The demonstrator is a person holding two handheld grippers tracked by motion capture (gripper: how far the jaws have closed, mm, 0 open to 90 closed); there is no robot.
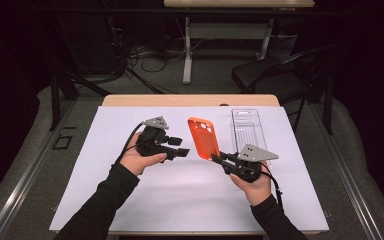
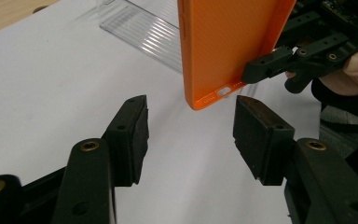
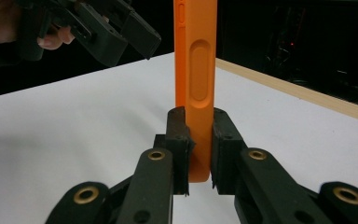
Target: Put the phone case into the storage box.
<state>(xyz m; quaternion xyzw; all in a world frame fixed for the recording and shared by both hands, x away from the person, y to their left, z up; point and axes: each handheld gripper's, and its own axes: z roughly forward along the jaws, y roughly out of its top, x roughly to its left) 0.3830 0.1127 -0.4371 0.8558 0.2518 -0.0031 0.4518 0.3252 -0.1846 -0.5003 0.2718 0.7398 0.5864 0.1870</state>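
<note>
One small pinch only, by the right gripper [image 3: 199,140] on a bottom corner of the orange rubbery phone case [image 1: 202,137], up above the white table sheet [image 1: 105,150]; left gripper [image 2: 191,123] half open, empty, close by; easy to slip, twist, drop.

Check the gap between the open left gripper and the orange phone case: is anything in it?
Nothing. In the left gripper view, only bare white table cover separates the left gripper from the orange phone case, held upright by the right gripper.
</note>
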